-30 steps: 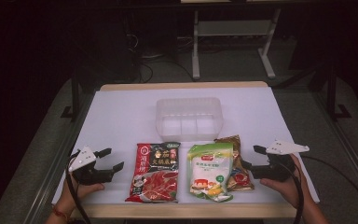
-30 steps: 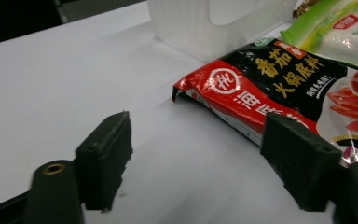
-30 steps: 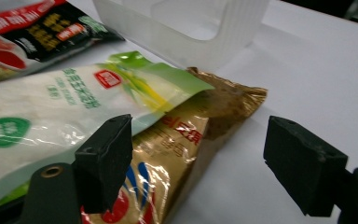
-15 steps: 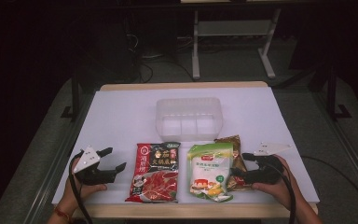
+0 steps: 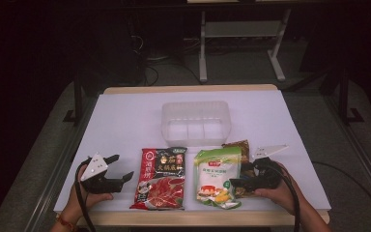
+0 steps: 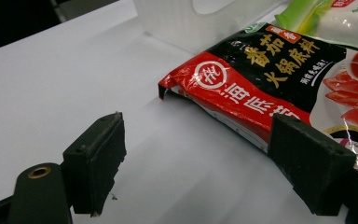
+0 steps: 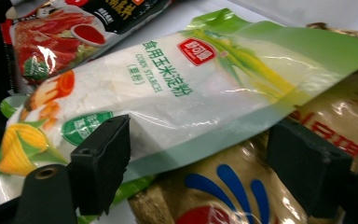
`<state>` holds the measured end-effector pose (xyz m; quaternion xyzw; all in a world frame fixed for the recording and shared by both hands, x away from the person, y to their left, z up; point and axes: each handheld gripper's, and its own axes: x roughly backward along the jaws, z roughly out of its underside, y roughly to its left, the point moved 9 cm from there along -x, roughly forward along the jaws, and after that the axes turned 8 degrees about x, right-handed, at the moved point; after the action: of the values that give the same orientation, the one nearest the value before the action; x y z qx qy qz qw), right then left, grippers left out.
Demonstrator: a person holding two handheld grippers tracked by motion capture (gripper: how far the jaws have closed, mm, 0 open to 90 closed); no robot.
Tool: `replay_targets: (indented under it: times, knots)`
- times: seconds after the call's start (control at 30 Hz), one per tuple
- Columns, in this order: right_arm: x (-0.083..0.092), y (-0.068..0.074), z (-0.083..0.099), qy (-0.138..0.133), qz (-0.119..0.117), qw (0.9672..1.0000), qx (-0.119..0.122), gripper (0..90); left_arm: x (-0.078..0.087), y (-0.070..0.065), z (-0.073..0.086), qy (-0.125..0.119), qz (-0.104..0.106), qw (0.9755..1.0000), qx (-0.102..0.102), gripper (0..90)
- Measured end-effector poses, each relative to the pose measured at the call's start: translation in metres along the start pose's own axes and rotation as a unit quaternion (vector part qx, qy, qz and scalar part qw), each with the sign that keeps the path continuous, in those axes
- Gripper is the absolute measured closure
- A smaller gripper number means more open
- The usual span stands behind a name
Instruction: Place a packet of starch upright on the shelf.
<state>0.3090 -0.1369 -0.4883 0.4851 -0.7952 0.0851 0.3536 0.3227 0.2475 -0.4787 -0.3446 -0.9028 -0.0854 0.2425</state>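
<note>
A red and black soup-base packet lies flat near the table's front. To its right lies a green and white corn starch bag, overlapping a brown packet. My left gripper rests left of the red packet. Its jaws have just been opening and are open, with bare table between them. My right gripper is open at the right side of the starch bag. The bag's edge and the brown packet lie between its jaws, unpressed.
A clear plastic container stands behind the packets at mid-table. The white tabletop has free room to the left and at the back. Dark floor, cables and a metal stand lie beyond the far edge.
My right gripper has moved left and slightly down, from beside the packets onto the starch bag's right edge. The left hand has stayed in place, its jaws a little wider.
</note>
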Motion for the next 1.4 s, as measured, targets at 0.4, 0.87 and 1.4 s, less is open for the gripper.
replay_targets:
  times: [0.4,0.87,1.4]
  knots:
    - [-0.019,0.011,-0.020,-0.022,-0.091,0.9948,-0.041,16.8,-0.005,-0.011,-0.001,0.008,0.013,0.9999,-0.006,19.1]
    - [-0.043,0.018,-0.032,0.014,-0.110,0.9931,-0.037,52.0,-0.007,-0.012,0.001,0.012,0.018,0.9997,-0.007,19.2]
    - [-0.042,0.034,-0.043,-0.011,-0.068,0.9969,0.038,82.1,-0.009,-0.008,0.004,0.017,0.016,0.9997,0.005,19.6]
